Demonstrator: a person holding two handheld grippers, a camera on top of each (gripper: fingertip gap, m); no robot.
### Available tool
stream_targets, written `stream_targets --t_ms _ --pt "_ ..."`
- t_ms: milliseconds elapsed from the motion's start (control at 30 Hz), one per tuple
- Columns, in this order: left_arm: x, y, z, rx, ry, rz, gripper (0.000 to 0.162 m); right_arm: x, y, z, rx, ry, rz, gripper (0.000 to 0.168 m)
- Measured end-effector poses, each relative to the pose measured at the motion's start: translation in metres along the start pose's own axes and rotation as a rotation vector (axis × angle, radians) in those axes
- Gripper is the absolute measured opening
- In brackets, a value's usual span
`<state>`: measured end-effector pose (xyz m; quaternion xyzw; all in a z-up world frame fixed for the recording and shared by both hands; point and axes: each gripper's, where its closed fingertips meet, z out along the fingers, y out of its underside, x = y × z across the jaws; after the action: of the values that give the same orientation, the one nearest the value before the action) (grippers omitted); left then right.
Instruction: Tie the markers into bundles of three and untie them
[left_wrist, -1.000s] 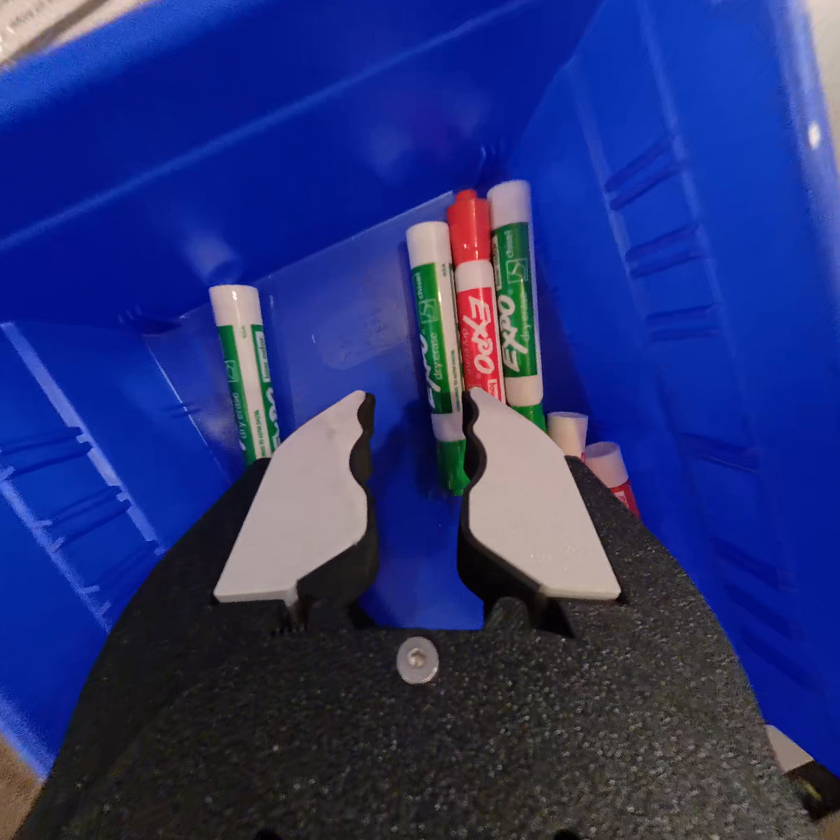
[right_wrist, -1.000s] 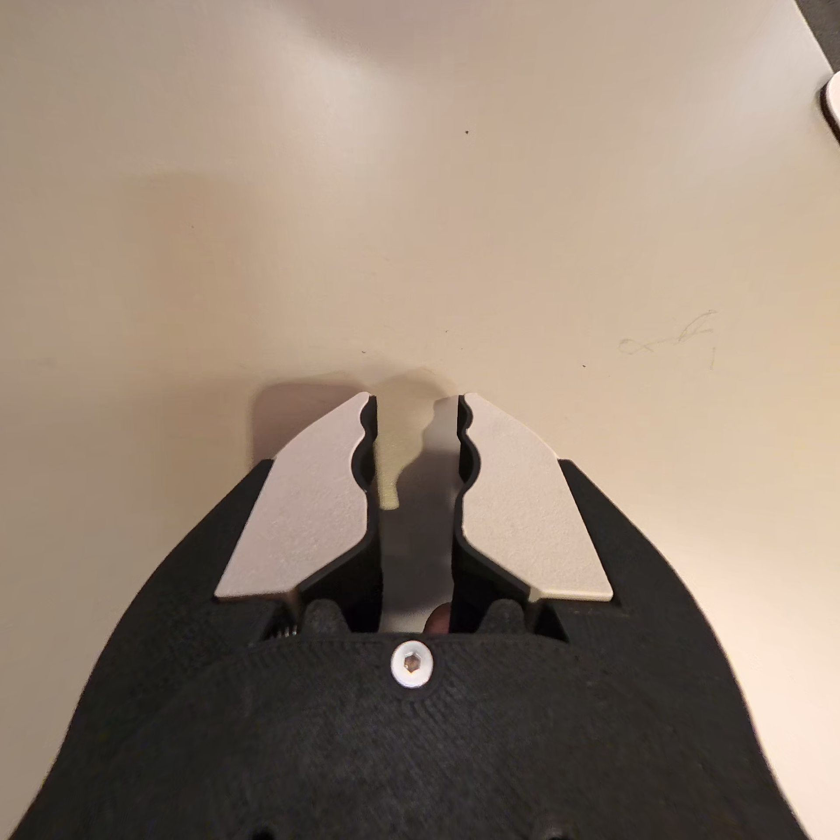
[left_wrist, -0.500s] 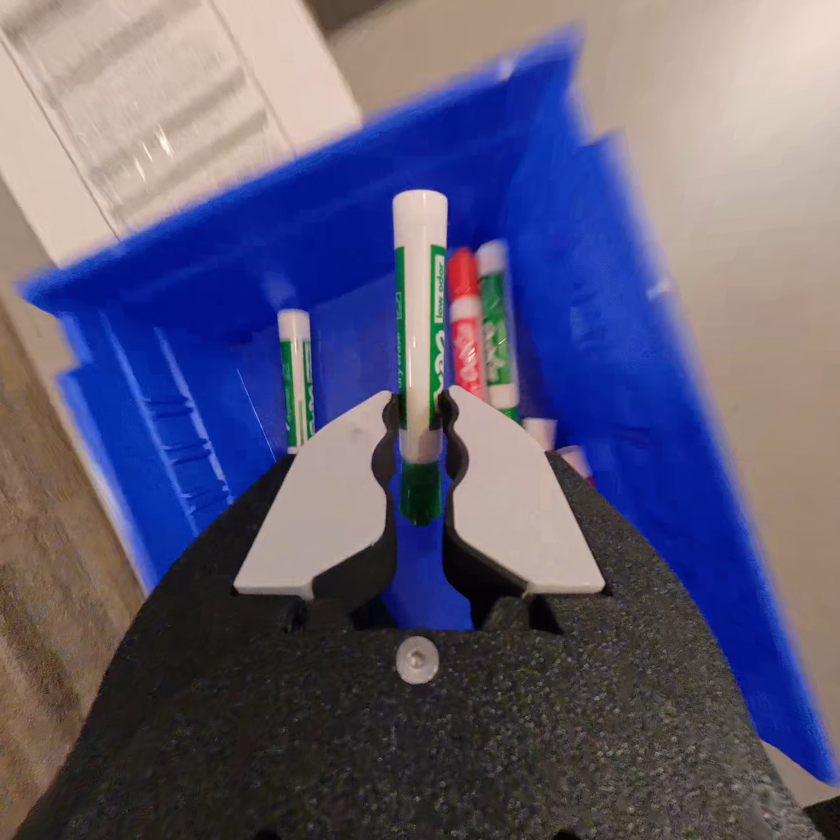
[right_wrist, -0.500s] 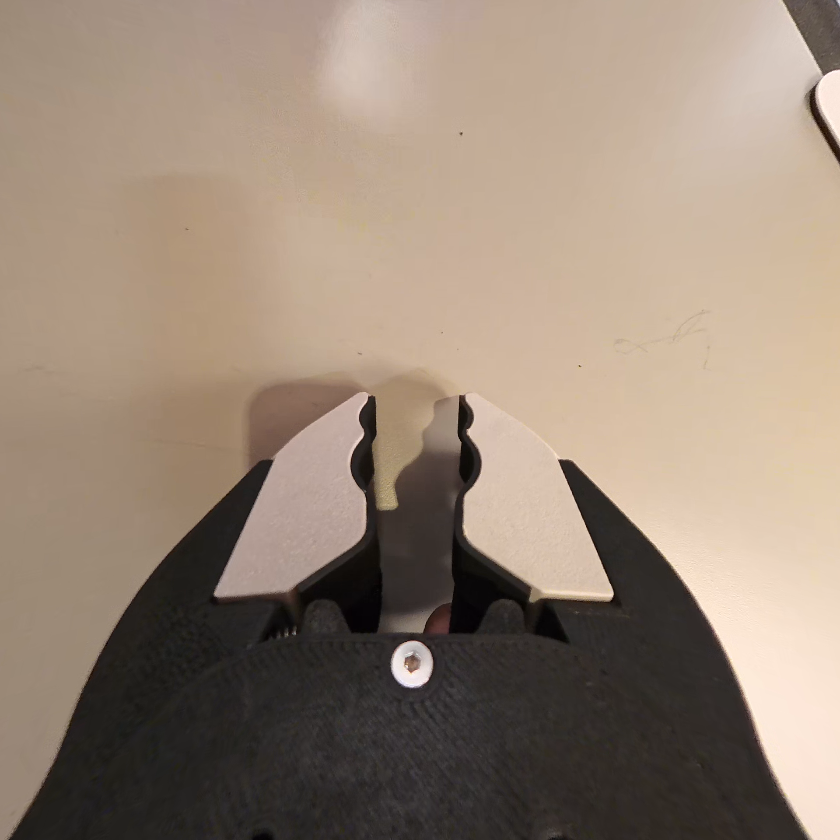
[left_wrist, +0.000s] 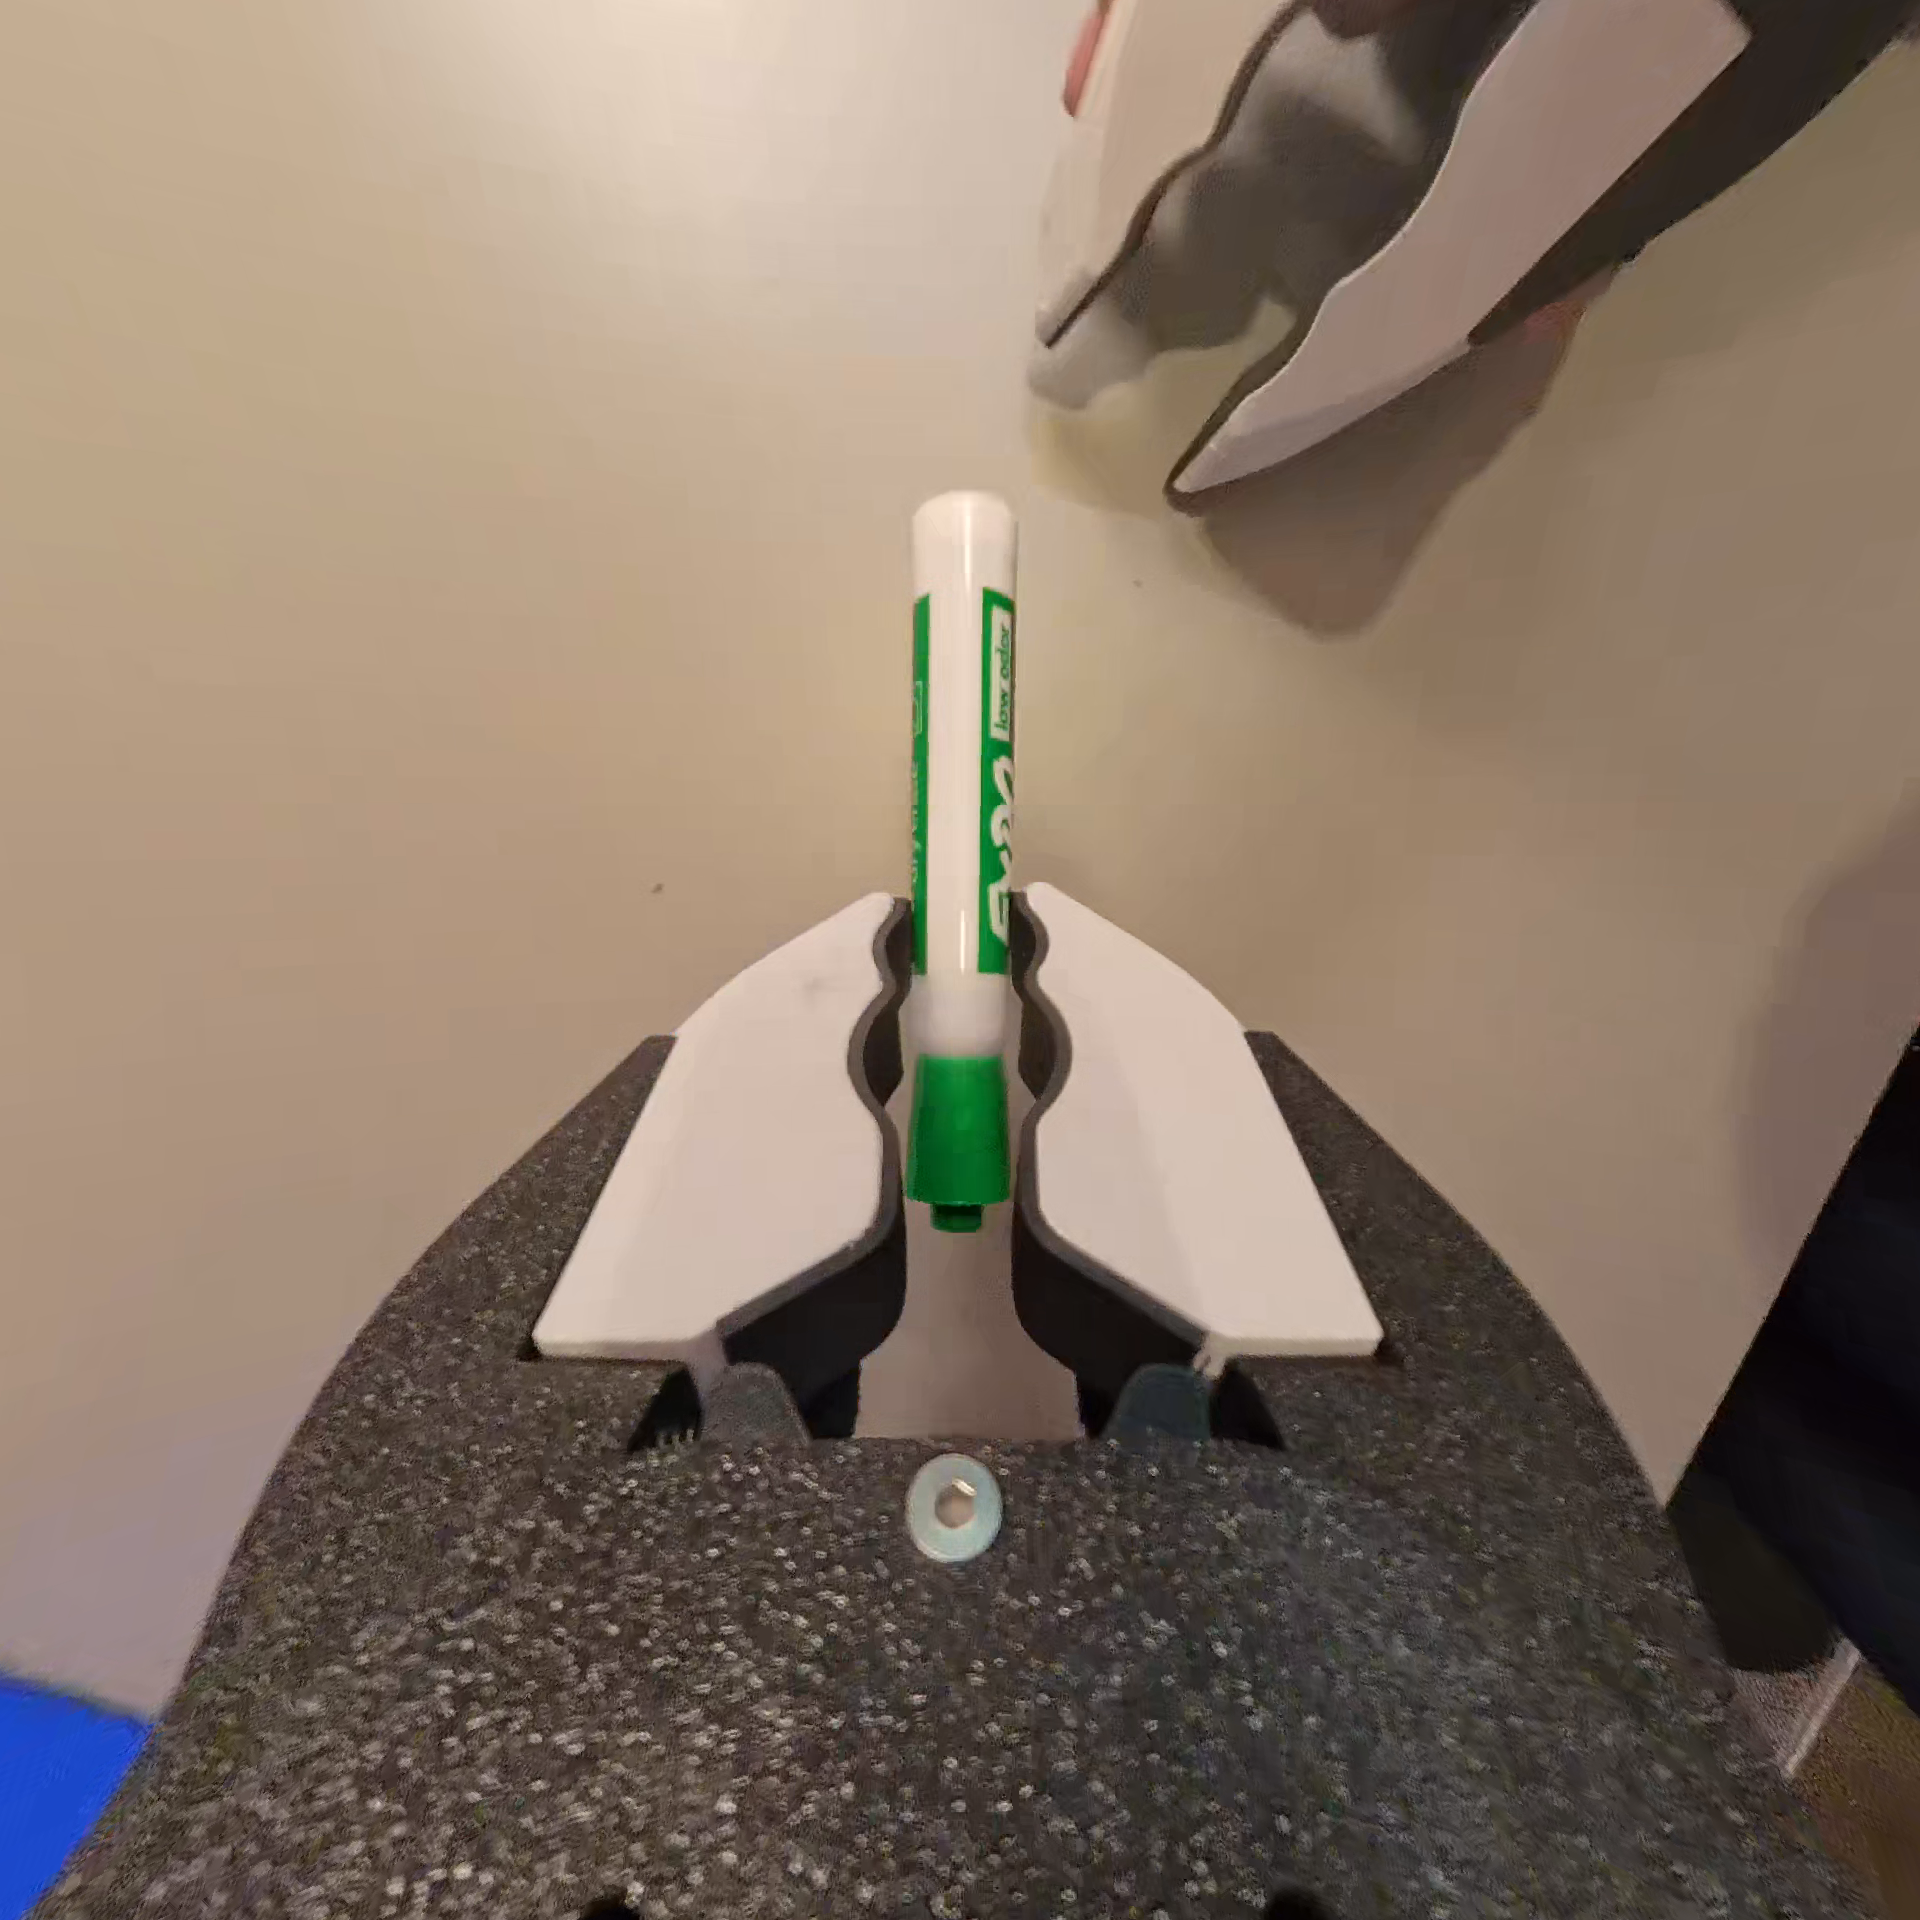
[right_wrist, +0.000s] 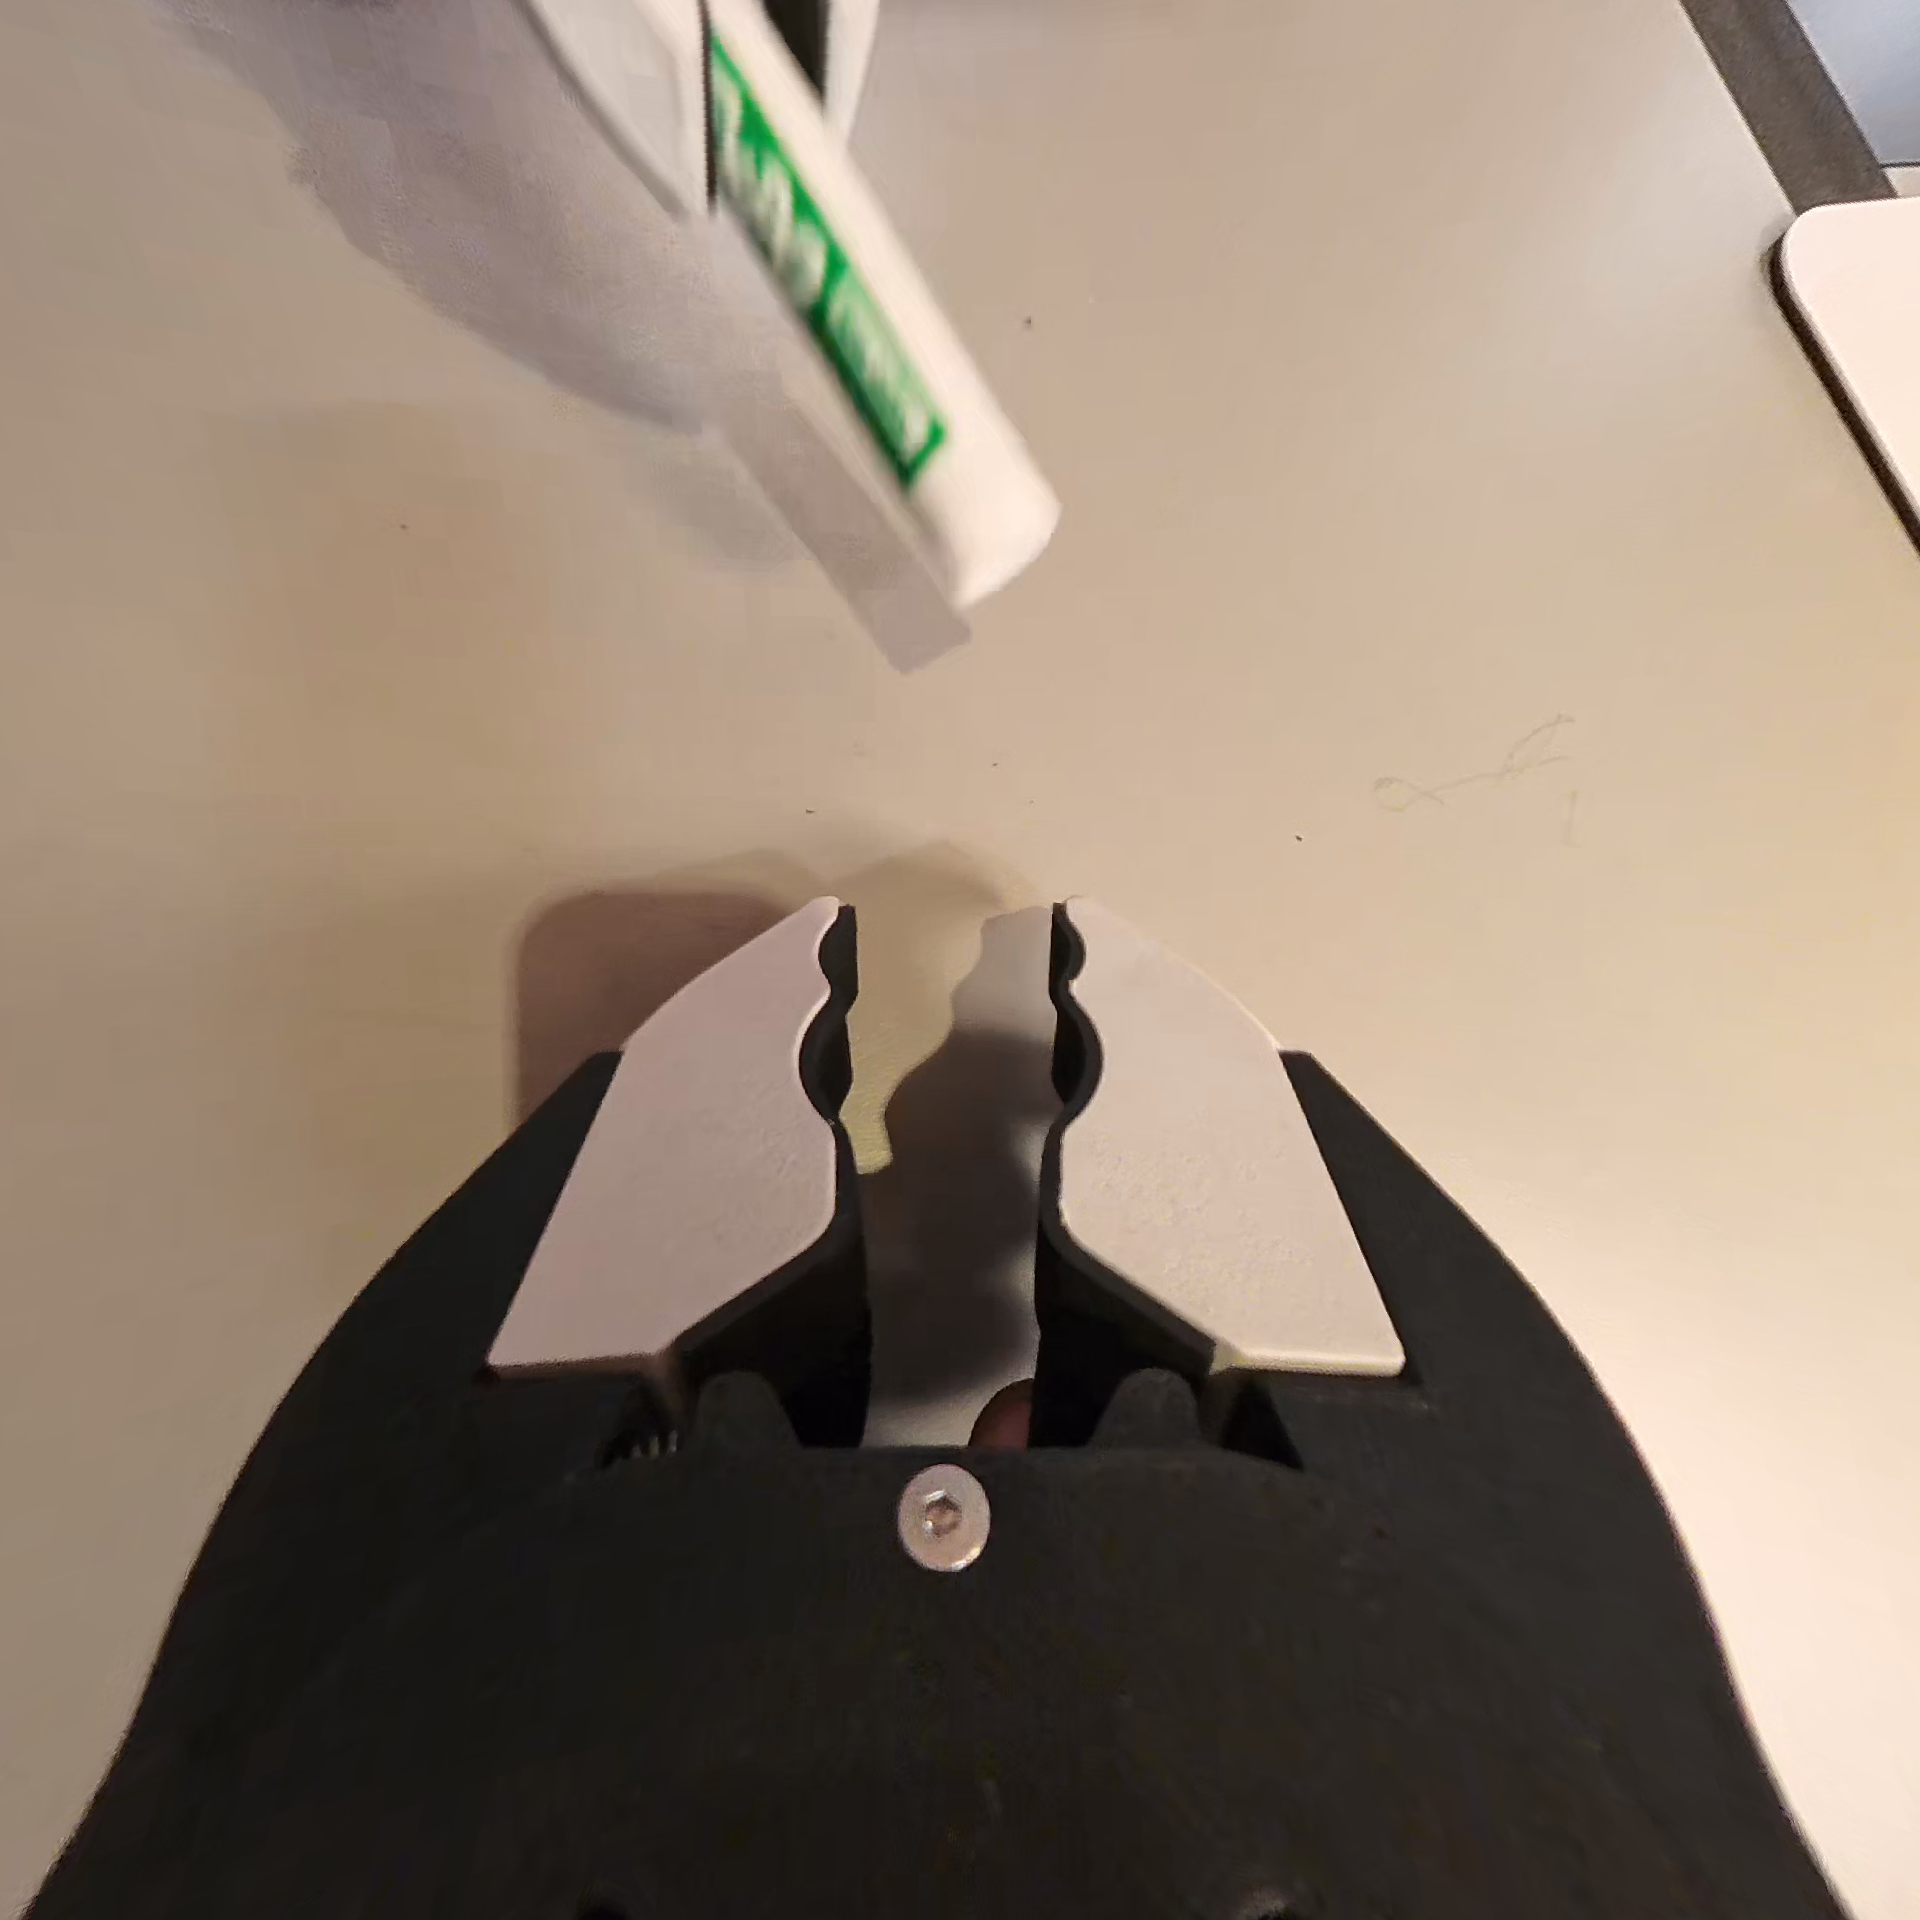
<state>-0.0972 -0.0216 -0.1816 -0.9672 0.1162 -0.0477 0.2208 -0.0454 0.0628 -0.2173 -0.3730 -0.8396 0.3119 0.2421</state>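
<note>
The left claw (left_wrist: 961, 940) is clamped on a single green marker (left_wrist: 962, 758), its two pale fingers (left_wrist: 748, 1122) pressing the barrel from either side just above the green cap. The marker's long axis runs straight forward along the fingers: the capped end sits back in the gap toward the claw's body, and the blunt white tail end points away, out over the bench (left_wrist: 416, 416). The marker is held clear above the pale beige bench, not resting on it. Farther out, to the upper right of the left wrist view, the right claw (left_wrist: 1132, 416) hangs over the bench with its fingers apart and nothing between them. In the right wrist view the right claw (right_wrist: 954, 925) shows the same gap, bare bench visible through it, while the marker (right_wrist: 862, 343) appears blurred at the upper left, slanting with its white end toward this claw and near but not touching it. A sliver of a blue bin (left_wrist: 62, 1787) shows at the lower left corner of the left wrist view, and a white rounded edge (right_wrist: 1860, 343) lies at the far right of the bench. Judging from this, the task is at an early stage: one marker is in hand, no markers lie gathered on the bench, no tie is visible, and all bundling and untying remain.
</note>
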Motion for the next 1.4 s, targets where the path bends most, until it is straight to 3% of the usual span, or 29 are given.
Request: stream_targets --t_ms 233,467,633,767,900,1000,1067,1200,1400 --pt "0.018 0.018 0.042 -0.128 -0.003 0.055 0.019 0.0 0.0 0.0 0.002 0.004 -0.004 0.035" --pt "0.019 0.021 0.04 -0.104 -0.02 0.048 0.037 0.0 0.0 0.0 0.0 0.002 0.0 0.035" --pt "0.021 0.009 0.01 0.024 0.009 0.006 0.05 0.001 0.0 0.0 -0.001 0.0 0.004 0.035" --pt "-0.005 0.006 -0.055 0.177 -0.063 -0.066 0.051 0.001 0.0 0.0 -0.001 -0.001 0.005 0.035" --pt "-0.084 0.058 -0.144 0.218 -0.345 -0.241 0.05 0.0 0.0 0.0 -0.001 -0.001 0.003 0.035" --pt "-0.143 0.133 -0.198 0.151 -0.553 -0.423 0.049 0.0 0.0 0.0 0.0 -0.002 0.002 0.035" --pt "-0.172 0.186 -0.214 0.088 -0.631 -0.543 0.049 0.0 0.0 0.0 -0.002 -0.005 0.006 0.035" --pt "-0.196 0.252 -0.183 0.004 -0.553 -0.691 0.051 0.0 0.001 0.002 -0.013 -0.028 0.028 0.035" --pt "-0.206 0.261 -0.12 -0.023 -0.431 -0.676 0.054 0.0 0.001 0.003 -0.018 -0.051 0.044 0.035"
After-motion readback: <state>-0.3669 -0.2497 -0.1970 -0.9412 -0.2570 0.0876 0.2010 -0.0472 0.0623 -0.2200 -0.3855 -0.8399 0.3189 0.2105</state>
